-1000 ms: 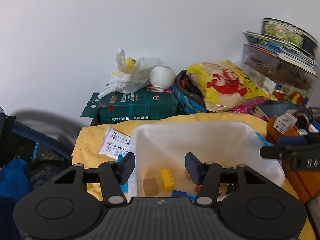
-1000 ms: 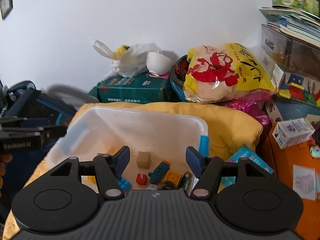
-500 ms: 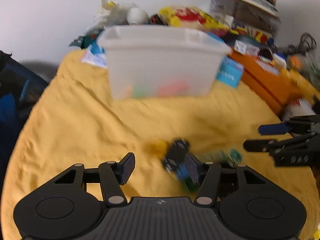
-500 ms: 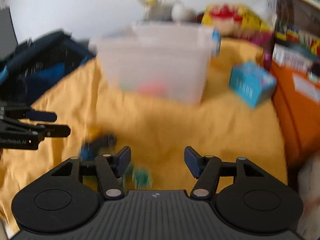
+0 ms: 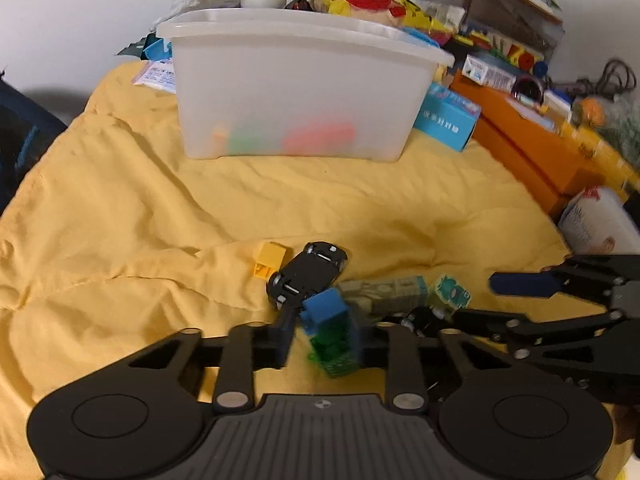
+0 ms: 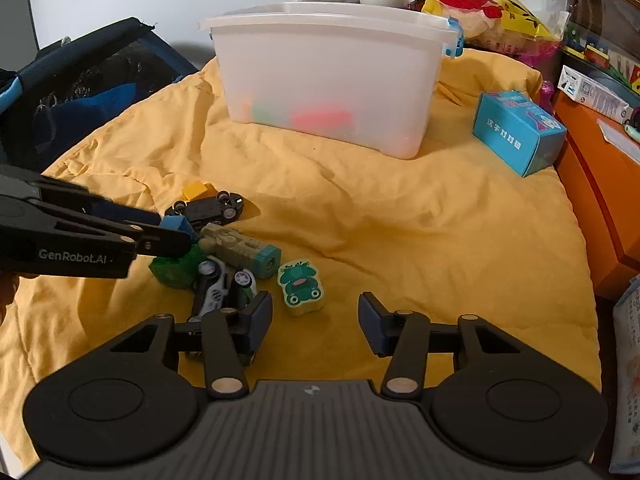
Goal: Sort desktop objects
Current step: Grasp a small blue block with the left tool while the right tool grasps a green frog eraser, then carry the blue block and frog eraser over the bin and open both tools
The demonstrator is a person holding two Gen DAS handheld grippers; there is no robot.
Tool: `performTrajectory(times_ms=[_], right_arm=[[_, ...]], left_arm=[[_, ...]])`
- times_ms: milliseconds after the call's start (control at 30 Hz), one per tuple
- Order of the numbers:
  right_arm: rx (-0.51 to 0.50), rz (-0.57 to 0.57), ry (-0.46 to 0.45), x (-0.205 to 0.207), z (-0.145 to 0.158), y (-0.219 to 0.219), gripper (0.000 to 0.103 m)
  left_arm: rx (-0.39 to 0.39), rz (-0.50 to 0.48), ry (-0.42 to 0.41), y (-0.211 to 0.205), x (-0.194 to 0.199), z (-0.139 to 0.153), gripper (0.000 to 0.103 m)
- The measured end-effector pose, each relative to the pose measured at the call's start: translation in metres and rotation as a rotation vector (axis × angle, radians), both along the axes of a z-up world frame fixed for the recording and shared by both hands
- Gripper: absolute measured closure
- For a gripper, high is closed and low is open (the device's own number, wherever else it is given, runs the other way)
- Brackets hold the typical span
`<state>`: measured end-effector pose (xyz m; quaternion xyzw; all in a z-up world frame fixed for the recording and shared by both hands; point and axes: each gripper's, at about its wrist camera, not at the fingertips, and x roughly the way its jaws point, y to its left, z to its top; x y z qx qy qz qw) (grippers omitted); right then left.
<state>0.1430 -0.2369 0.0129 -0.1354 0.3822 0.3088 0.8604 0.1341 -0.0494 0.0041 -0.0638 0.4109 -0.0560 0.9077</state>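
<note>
Loose toys lie on a yellow cloth [image 5: 160, 208] in front of a clear plastic bin [image 5: 296, 92] [image 6: 332, 80]. My left gripper [image 5: 324, 336] [image 6: 176, 236] is closing, its pads against a blue brick stacked on green ones [image 5: 328, 328] [image 6: 176, 266]. Just beyond lie a black toy car [image 5: 308, 274] [image 6: 208, 208] and a yellow brick [image 5: 270, 258] [image 6: 196, 190]. My right gripper [image 6: 316, 320] [image 5: 460, 300] is open and closing. A green frog piece [image 6: 300, 288] [image 5: 450, 290] lies between its tips, untouched. A grey-green tube toy [image 6: 240, 250] and a small white car [image 6: 218, 288] sit to its left.
A teal box [image 6: 516, 136] [image 5: 446, 120] rests right of the bin. An orange box [image 6: 592, 184] [image 5: 532, 148] walls the right side. A dark blue bag [image 6: 80, 92] is on the left. Bags and stacked boxes crowd the wall behind. Several coloured pieces show through the bin.
Both grippers dropped from over the bin to the toys on the cloth. The left jaws narrowed around the blue and green bricks. The right jaws narrowed a little.
</note>
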Motion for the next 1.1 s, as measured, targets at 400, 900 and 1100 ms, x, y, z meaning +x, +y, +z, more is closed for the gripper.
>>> performTrajectory(times_ms=[400, 900, 1100], right_arm=[[-0.038, 0.047, 0.026, 0.011, -0.011, 0.018, 0.074], [0.130, -0.069, -0.003, 0.012, 0.038, -0.015, 0.074], [0.233, -0.092, -0.067, 0.047, 0.088, -0.004, 0.074]], left_arm=[[-0.008, 0.005, 0.017, -0.002, 0.011, -0.004, 0.072], [-0.027, 0.070, -0.119, 0.045, 0.001, 0.055, 0.075], [-0.004, 0.085, -0.210, 0.065, 0.030, 0.103, 0.075]])
